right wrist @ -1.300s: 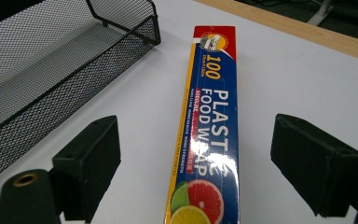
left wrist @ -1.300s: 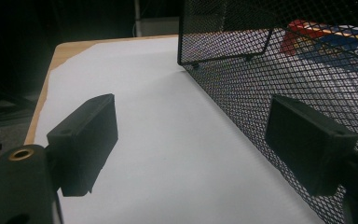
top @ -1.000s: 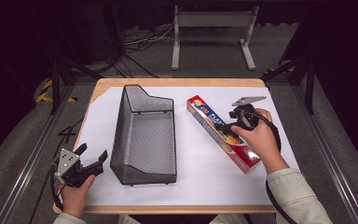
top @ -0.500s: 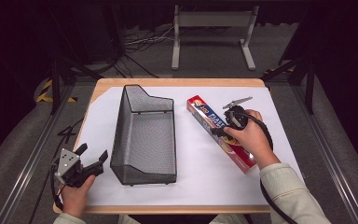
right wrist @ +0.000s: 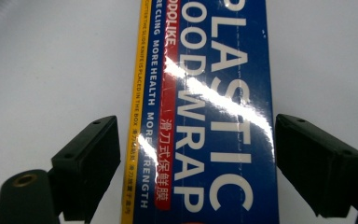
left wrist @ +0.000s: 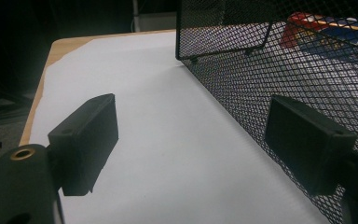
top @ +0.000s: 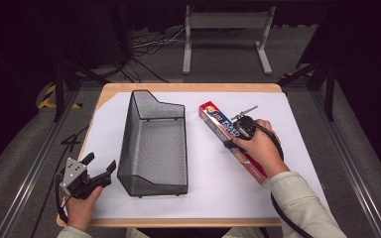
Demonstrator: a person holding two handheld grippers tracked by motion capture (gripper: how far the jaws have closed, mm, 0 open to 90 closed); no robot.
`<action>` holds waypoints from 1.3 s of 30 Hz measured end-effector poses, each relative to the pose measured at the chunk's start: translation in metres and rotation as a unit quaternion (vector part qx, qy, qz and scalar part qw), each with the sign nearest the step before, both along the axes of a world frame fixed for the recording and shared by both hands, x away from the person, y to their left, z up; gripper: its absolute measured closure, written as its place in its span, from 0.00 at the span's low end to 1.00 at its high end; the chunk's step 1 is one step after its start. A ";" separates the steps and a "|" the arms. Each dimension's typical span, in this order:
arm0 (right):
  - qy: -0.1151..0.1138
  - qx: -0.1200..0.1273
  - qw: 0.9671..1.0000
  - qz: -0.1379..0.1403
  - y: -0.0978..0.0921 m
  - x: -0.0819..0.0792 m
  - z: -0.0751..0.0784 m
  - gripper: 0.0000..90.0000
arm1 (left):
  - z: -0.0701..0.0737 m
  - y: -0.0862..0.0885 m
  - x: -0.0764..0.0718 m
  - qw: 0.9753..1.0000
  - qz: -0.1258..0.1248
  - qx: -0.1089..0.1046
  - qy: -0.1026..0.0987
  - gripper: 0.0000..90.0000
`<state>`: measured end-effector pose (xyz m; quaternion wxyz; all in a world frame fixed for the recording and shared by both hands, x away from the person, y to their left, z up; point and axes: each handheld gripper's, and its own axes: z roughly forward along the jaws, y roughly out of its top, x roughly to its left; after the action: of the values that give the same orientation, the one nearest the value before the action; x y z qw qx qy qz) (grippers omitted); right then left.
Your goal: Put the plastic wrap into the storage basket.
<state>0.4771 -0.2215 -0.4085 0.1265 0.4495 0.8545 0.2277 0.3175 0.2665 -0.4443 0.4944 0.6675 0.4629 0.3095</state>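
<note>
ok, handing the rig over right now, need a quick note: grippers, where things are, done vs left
Right gripper: open, jaws either side of the plastic wrap box, not yet closed on it.
Left gripper: open, idle at the table's near left corner beside the mesh basket, holding nothing.
The box lies flat on the white paper, right of the basket and apart from it. The basket looks empty.
Done: approach to the box.
Left: close on the box and lift it; the basket is probably where it goes.

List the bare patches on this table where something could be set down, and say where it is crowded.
Free: white paper between the mesh basket and plastic wrap box; the strip behind the basket; the far right corner. Crowded: left of the basket near the left gripper; around the right gripper.
</note>
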 end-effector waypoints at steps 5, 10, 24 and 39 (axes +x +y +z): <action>0.019 -0.022 1.000 0.003 0.005 0.003 -0.004 0.25 | 0.000 0.001 0.000 1.000 0.000 0.001 0.000 0.20; 0.032 -0.032 0.999 -0.003 0.007 0.003 -0.005 0.40 | 0.000 0.001 0.000 1.000 -0.001 0.001 0.000 0.20; 0.025 -0.022 0.999 -0.030 0.006 -0.003 -0.002 0.45 | 0.000 0.001 -0.001 1.000 0.001 0.001 0.000 0.20; 0.000 0.022 0.999 -0.039 0.002 -0.020 0.036 0.45 | -0.001 0.000 -0.001 1.000 0.005 0.002 -0.002 0.20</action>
<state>0.4575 -0.2198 -0.3722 0.1247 0.4852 0.8311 0.2415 0.3164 0.2668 -0.4449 0.4924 0.6656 0.4647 0.3140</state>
